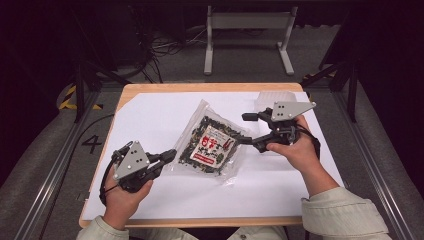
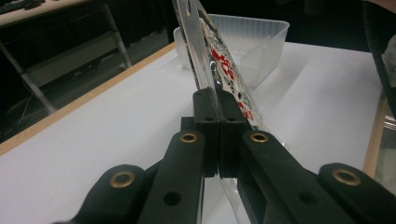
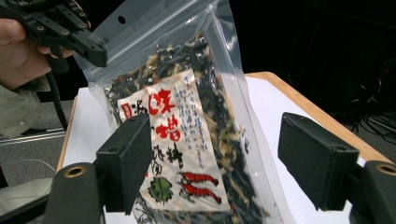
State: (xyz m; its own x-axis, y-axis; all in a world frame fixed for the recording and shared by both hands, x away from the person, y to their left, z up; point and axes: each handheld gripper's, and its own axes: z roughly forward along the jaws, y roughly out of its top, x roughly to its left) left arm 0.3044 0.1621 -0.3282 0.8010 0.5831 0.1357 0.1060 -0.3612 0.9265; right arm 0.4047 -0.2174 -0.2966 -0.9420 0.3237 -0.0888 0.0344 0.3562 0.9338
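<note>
Bare white sheet (image 1: 150,120) left of and below the lifted bag (image 1: 210,145); clear plastic tub (image 1: 275,96) at far right corner.

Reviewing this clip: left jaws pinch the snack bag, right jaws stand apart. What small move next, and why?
Probably carry the bag toward the clear tub at the table's far edge. The left gripper already clamps the bag's edge, and the right gripper stands open with the bag between its jaws, unpressed, so the left alone holds it.

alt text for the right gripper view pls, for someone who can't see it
A clear plastic bag of dark dried food with a white label printed in red hangs between the right gripper's open black jaws, which do not press on it. At upper left, the left gripper pinches the bag's top edge above the white table.
</note>
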